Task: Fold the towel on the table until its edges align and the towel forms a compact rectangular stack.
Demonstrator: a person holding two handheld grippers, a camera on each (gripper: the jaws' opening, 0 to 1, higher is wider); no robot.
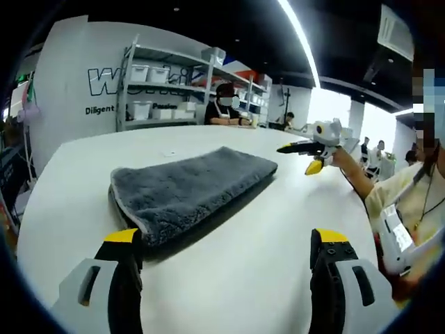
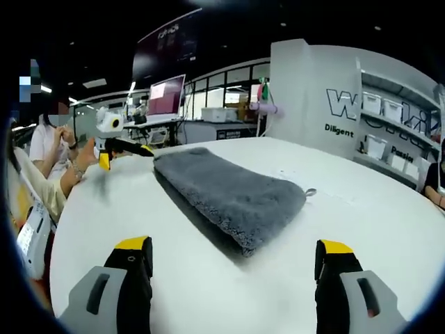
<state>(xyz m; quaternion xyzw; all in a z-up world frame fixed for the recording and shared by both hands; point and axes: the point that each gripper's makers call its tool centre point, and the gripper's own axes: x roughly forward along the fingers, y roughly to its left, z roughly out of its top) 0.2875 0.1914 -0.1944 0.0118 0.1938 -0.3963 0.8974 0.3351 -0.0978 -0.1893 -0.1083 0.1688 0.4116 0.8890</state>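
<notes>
On the white bench [image 1: 229,271], grey towel [image 1: 188,188] lying folded into a long flat stack, near the middle. In the left gripper view, left tongs [image 1: 229,240] low over the bench, jaws spread wide, empty, left jaw just beside the towel's near corner. Right tongs [image 1: 311,156] beyond, held in a hand [image 1: 342,161], clear of the towel.

In the right gripper view, right tongs [image 2: 233,250] likewise wide and empty, towel [image 2: 233,191] ahead between the jaws. Left tongs [image 2: 115,142] far off at the bench edge.

Behind: shelves [image 1: 174,87] with bins, grey wall [image 2: 313,97] with partly cut-off lettering, monitor [image 2: 167,95]. Small object past the towel's far corner too small to identify.
</notes>
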